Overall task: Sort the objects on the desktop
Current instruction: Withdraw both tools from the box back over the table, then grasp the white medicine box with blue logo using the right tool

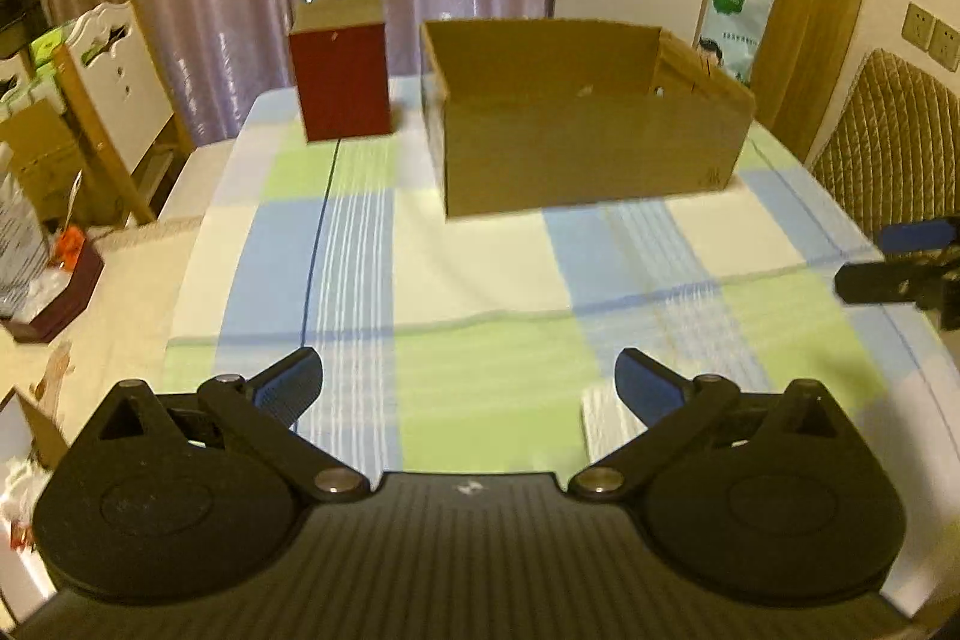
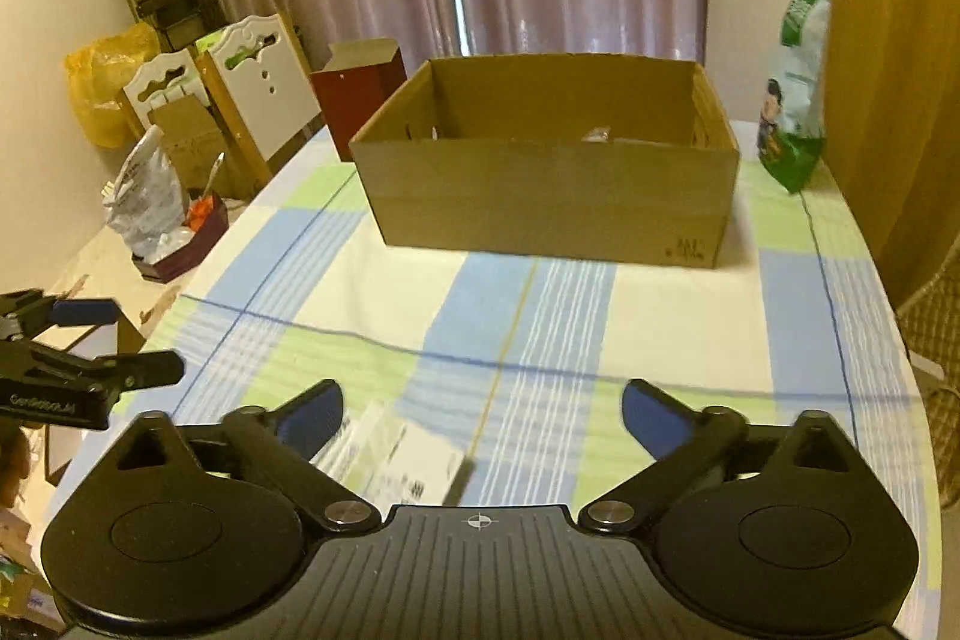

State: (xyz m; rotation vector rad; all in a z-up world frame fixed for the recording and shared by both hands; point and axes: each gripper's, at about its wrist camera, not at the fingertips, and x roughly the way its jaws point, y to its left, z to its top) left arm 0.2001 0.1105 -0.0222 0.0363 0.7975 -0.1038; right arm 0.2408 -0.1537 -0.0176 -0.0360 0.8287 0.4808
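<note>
Lying flat just under the right gripper (image 2: 482, 415) (jaws apart, empty), a white packet (image 2: 399, 454) touches neither finger

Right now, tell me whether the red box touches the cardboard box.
Apart. The left wrist view shows tablecloth between the red box and the cardboard box.

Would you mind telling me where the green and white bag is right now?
In both views, the bag stands upright at the table's far right, just right of the cardboard box.

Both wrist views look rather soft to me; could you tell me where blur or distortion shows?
Left wrist view: cardboard box edges soft, dark fisheye corners. Right wrist view: white packet near the jaws smeared, tablecloth stripes bowed.
</note>
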